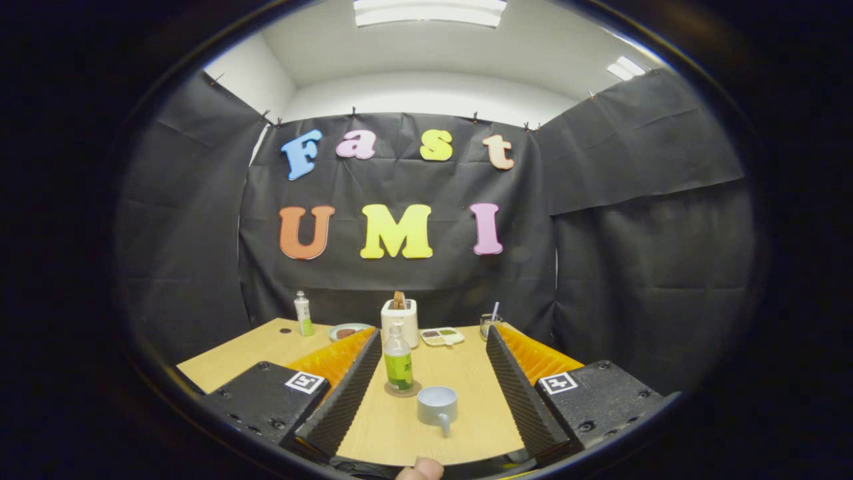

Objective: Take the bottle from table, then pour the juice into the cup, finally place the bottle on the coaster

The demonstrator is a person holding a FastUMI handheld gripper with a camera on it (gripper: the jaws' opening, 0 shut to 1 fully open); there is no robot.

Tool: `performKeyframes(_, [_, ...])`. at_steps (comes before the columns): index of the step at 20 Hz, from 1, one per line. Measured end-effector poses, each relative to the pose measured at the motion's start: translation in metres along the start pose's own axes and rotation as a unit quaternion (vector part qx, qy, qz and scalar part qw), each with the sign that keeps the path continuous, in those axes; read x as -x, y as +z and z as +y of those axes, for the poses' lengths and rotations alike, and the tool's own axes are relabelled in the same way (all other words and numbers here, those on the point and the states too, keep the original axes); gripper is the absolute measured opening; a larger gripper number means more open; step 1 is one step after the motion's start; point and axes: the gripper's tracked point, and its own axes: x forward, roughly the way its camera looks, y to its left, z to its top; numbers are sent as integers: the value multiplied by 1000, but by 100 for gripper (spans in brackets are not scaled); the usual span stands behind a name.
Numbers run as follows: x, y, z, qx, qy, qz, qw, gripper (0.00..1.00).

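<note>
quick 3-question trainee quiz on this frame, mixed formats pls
1. True or false: the bottle stands on the coaster.
2. The cup is: A) tipped over, B) upright between the fingers of the hand-held gripper, C) on the toaster.
3. Fill in: the gripper's fingers are ____, touching nothing.

Key: 1 true; 2 B; 3 open

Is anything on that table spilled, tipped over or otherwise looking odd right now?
Nothing stands out. The bottle stands upright on its coaster, the cup sits upright beside it, and no spill shows on the table. The open tongs touch nothing.
</note>
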Motion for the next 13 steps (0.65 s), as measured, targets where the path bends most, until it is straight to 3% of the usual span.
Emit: performKeyframes(13, [0,-4,3,-19,20,-4,1000,100])
